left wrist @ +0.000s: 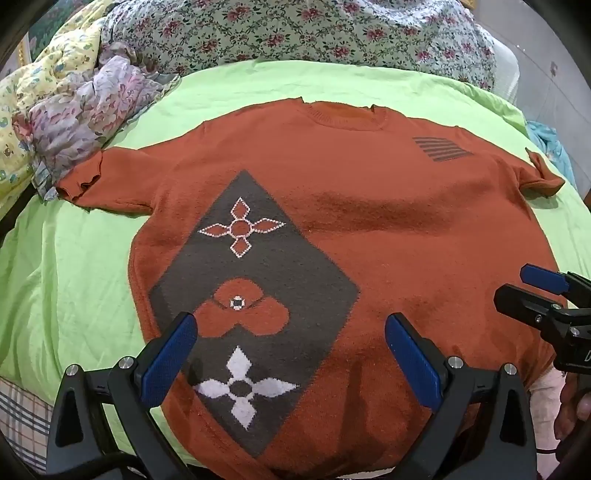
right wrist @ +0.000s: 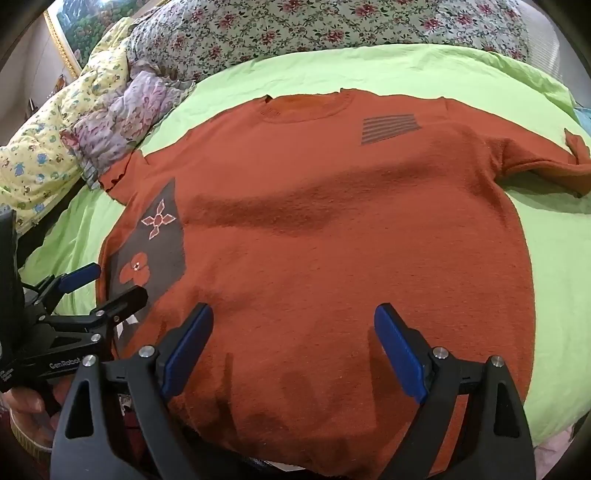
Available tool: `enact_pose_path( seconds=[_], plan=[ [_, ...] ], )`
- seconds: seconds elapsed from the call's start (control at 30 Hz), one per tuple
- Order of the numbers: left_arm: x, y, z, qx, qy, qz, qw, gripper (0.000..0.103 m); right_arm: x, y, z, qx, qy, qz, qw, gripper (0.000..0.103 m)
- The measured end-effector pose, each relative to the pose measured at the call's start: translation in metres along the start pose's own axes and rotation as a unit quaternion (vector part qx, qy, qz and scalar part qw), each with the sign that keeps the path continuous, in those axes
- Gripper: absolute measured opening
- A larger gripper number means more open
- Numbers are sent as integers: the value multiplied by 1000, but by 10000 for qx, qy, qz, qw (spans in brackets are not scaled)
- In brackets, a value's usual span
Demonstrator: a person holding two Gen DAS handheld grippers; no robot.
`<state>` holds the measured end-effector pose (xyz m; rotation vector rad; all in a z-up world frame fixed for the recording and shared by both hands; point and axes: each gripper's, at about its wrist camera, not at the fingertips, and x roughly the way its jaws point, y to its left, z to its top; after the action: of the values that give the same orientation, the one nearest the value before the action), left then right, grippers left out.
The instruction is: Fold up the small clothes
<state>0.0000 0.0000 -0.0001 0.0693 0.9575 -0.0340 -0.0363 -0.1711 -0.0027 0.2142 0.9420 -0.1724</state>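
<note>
Left gripper (left wrist: pixel 290 345): jaws wide apart, nothing between the blue pads (left wrist: pixel 168 360); it hangs over the lower hem half of the sweater, above the grey diamond. Right gripper (right wrist: pixel 293 339): jaws likewise spread, empty, poised over the plain orange lower front. Each gripper shows in the other's camera at the frame edge, the right one (left wrist: pixel 546 295) off the sweater's right side, the left one (right wrist: pixel 99 286) at its left side; there too the fingers stand parted.

Sweater (left wrist: pixel 369 229): rust-orange knit, short sleeves, laid flat and face up on the green sheet (left wrist: pixel 66 280), neckline (left wrist: pixel 345 114) pointing away from the cameras, hem nearest them. Both sleeves spread outward; the left sleeve cuff (left wrist: pixel 79 181) is slightly rumpled, the right sleeve tip (left wrist: pixel 543 173) curled up. Grey diamond panel (left wrist: pixel 255 295) on the sweater's left front carries three flower motifs: an outlined one at top, an orange one in the middle, a white one lowest. Small grey striped patch (left wrist: pixel 441 147) on the chest near the right shoulder.

Surroundings: pastel floral cloth (left wrist: pixel 85 122) bunched just beside the left sleeve cuff; yellow printed quilt (left wrist: pixel 22 110) farther left; red-flowered bedding (left wrist: pixel 295 33) heaped beyond the neckline. Framed picture (right wrist: pixel 85 26) in the right camera's upper left corner.
</note>
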Motion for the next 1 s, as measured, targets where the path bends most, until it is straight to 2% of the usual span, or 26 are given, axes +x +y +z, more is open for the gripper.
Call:
enact_pose_path(
  seconds=[0.37, 0.87, 1.0],
  plan=[
    [-4, 10, -1, -13, 30, -27, 10000, 102, 2, 6, -4, -8, 9, 41, 10000, 89],
    [-5, 5, -6, 134, -305, 132, 9994, 102, 3, 10, -6, -1, 22, 86, 10000, 89],
    [-5, 6, -2, 129, -180, 147, 9996, 102, 3, 10, -6, 0, 25, 93, 10000, 89]
  ],
)
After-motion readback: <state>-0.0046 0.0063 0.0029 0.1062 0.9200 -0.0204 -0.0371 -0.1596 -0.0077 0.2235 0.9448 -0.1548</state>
